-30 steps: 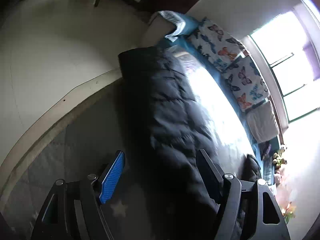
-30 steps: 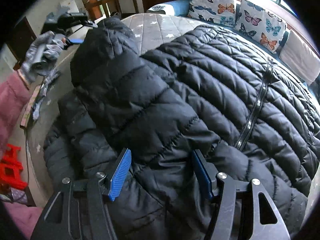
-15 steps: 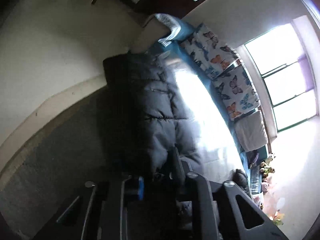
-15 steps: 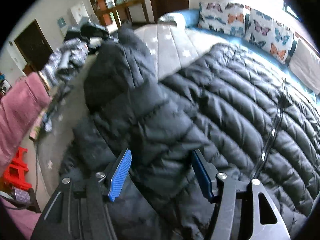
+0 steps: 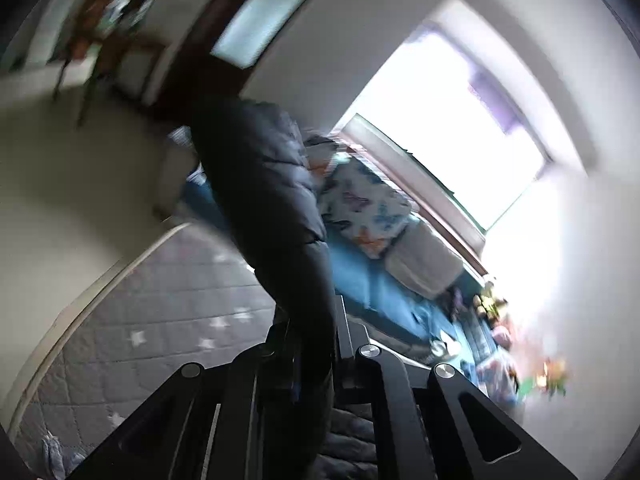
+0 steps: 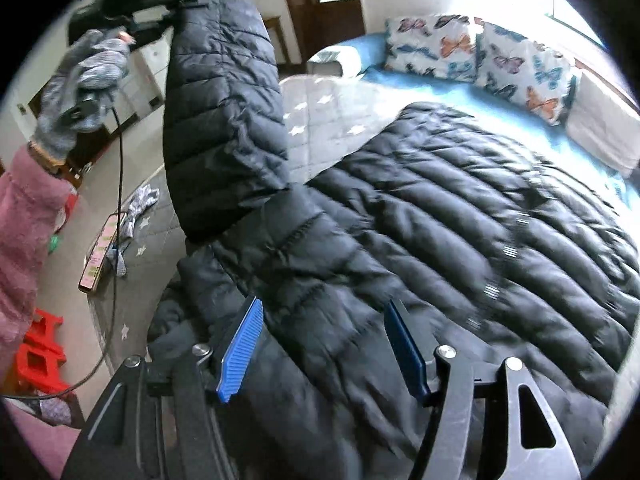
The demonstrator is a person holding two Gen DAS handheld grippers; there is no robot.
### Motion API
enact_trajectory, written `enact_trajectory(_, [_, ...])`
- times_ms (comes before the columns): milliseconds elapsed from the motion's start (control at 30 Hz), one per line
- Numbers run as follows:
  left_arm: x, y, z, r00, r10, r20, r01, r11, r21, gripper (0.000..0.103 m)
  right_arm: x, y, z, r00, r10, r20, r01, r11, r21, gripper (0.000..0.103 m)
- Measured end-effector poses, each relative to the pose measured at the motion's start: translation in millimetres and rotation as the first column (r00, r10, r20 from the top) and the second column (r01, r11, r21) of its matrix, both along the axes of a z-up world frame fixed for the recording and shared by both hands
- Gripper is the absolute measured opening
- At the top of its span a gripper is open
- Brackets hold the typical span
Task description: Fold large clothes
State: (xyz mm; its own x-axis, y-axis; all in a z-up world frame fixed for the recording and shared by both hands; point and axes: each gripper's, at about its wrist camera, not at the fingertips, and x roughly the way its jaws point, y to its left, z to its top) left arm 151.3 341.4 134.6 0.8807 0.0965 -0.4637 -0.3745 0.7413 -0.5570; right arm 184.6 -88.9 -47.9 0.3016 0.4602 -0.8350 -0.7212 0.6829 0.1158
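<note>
A large black quilted puffer jacket lies spread on the bed, zipper side up. My left gripper is shut on the jacket's sleeve and holds it high in the air. In the right wrist view the same gripper shows at the upper left, with the sleeve hanging down from it. My right gripper is open and empty, hovering just above the jacket's near shoulder area, blue pads either side.
The grey star-patterned mattress ends in a left edge. Butterfly pillows and a blue sheet line the far side under a bright window. A strip and cloth lie near the bed edge; red stools stand on the floor.
My left gripper closed on the sleeve and lifted it up off the bed. My right gripper stayed open and drew back slightly over the jacket.
</note>
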Motion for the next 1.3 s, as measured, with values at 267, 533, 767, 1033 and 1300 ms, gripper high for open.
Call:
enact_trajectory(267, [10,-174,37,0.956,-0.293,0.014,0.287,0.945,0.154,0.010,-13,-89,37,0.981,-0.179,0.076,0.177,0.983,0.041,0.070])
enact_trajectory(533, [11,-335,-30,0.840,-0.532,-0.107,0.541,0.834,0.108,0.010,-32,-180,42,0.924,-0.376,0.075,0.367,0.924,0.110,0.070])
enact_trajectory(767, [24,-440,-144,0.715,-0.622,-0.319,0.662,0.749,0.021,0.011,-45,-241,10,0.865,-0.501,-0.027,0.500,0.855,0.142,0.070])
enact_trajectory(1033, [7,-479,-195,0.624,-0.648,-0.437,0.747,0.658,0.092,0.031,-48,-256,20,0.857,-0.506,-0.096,0.513,0.824,0.238,0.070])
enact_trajectory(1300, [-17,-467,-139,0.593,-0.710,-0.379,0.794,0.594,0.129,0.087,-35,-224,47,0.903,-0.419,-0.096,0.426,0.844,0.327,0.070])
